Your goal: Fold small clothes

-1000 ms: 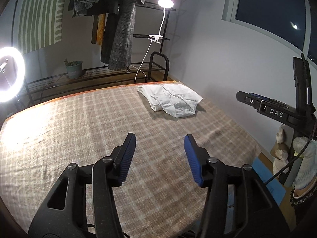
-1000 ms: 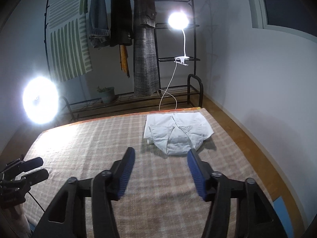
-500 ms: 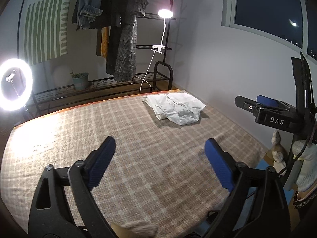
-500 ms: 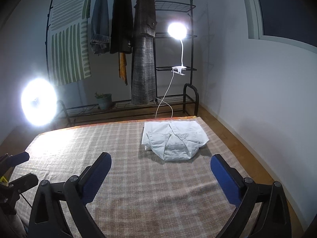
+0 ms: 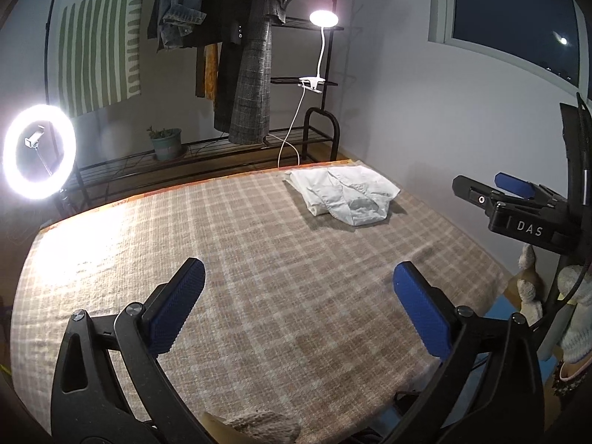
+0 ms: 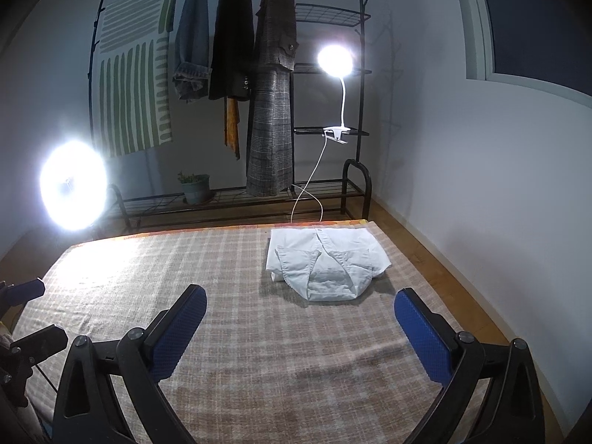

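Observation:
A folded white shirt [image 5: 344, 196] [image 6: 325, 259] lies near the far right corner of the table, on a beige plaid cloth [image 5: 222, 240] [image 6: 185, 259]. My left gripper [image 5: 298, 266] hovers over the near middle of the cloth, well short of the shirt. Its jaws are opening, with nothing between the blue pads. My right gripper [image 6: 300, 290] stands open just in front of the shirt, its pads wide apart and empty, not touching the fabric.
A black clothes rack [image 6: 325, 199] with hanging coats, a clip lamp [image 6: 335, 61] and a potted plant [image 6: 194, 188] stands behind the table. A ring light [image 5: 39, 151] glares at the left. The wall runs close along the right. The other gripper's black body [image 5: 529, 227] shows at the right edge.
Both grippers' jaws have spread from half closed to wide apart. Both views have tilted slightly upward. The shirt has not moved.

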{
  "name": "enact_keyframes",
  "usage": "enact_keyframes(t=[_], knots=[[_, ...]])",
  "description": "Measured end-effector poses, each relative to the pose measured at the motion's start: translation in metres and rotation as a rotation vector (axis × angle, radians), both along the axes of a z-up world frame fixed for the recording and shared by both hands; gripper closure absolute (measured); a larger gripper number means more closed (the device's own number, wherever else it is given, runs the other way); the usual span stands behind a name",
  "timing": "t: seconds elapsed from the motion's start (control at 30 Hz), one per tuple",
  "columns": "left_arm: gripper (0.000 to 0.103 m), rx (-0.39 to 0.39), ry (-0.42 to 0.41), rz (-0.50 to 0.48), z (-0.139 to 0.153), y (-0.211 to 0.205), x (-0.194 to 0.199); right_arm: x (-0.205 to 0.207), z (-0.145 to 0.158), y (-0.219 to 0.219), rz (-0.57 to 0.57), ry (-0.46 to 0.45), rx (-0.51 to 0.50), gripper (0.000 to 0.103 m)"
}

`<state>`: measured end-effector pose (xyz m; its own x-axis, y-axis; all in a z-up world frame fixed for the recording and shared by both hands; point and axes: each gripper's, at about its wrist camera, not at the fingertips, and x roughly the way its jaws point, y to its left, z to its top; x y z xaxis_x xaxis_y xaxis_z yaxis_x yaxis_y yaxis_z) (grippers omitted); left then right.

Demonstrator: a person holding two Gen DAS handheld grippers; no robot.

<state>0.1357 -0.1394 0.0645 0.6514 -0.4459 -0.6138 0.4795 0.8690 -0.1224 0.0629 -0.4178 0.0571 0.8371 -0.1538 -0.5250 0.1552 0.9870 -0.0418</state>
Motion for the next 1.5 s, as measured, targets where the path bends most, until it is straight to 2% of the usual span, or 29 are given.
enact_keyframes(t=[1.5], knots=[[0.0,0.001,0.011,0.004,-0.003,0.007,0.0,0.003,-0.012,-0.002,0.014,0.028,0.009,0.0]])
